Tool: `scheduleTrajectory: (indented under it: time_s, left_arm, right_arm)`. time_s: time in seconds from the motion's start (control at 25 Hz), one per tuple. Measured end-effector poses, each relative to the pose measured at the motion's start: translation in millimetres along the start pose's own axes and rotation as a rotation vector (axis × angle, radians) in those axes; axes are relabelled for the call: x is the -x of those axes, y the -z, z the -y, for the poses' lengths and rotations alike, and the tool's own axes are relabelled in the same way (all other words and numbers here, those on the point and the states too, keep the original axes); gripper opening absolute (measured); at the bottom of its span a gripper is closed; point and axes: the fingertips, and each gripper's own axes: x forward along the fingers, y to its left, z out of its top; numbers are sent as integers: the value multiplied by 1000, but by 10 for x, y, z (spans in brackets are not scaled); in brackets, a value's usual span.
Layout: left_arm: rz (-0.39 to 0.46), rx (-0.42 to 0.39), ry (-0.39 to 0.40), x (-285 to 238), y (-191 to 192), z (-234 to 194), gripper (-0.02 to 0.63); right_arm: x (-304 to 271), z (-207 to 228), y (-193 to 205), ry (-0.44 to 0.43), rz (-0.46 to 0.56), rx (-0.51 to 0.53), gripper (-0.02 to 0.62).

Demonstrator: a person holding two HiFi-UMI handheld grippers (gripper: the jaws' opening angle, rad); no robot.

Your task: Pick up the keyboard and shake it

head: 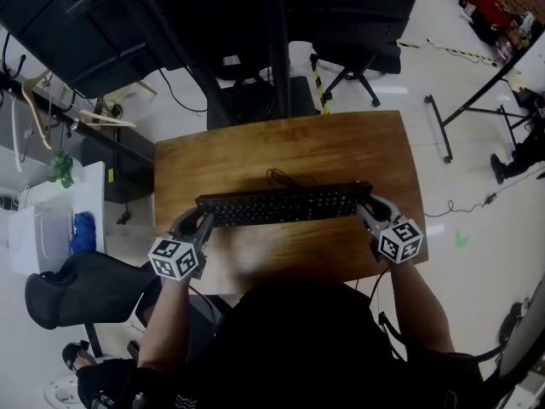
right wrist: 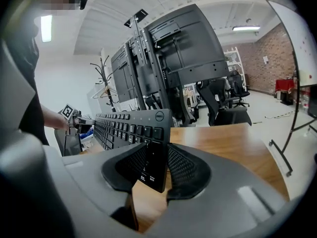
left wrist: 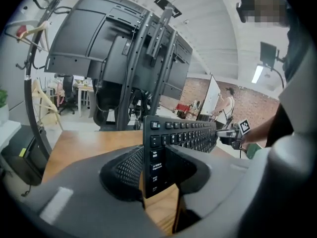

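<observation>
Left tongs (head: 203, 221), right tongs (head: 369, 215): each tight on 1 end of tilted keyboard (head: 285, 204)

The head camera is looking steeply down from above the person, taking in the whole wooden table (head: 289, 147) from well up. The left gripper (head: 201, 220) camera is riding close behind its jaws, facing along the keyboard (head: 285, 204) toward the right gripper (head: 370, 211). The right gripper's camera is facing back the opposite way, equally near. All three views are sharing the keyboard and the wooden table, and both gripper views are also catching the monitor stand (left wrist: 148, 58) beyond.
</observation>
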Motion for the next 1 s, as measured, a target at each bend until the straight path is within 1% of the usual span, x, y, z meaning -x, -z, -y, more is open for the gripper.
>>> scheduleTrajectory:
  time_s: [0.2, 0.4, 0.64, 0.8, 1.0]
  left_arm:
    - [-103, 67, 20, -119, 433, -45, 121]
    - [-178, 109, 25, -191, 719, -96, 123]
    - [-285, 176, 23, -239, 1105, -148, 123]
    - [-333, 222, 14, -278, 1305, -159, 124]
    - [-396, 247, 12, -327, 1400, -204, 124]
  right_arm:
    - [-50, 33, 361, 1, -100, -46, 130]
    - [-125, 49, 654, 5, -183, -95, 132]
    - [-201, 54, 943, 14, -302, -119, 132]
    - [-213, 64, 1061, 19, -335, -137, 133]
    - [-260, 76, 1124, 21, -363, -161, 133]
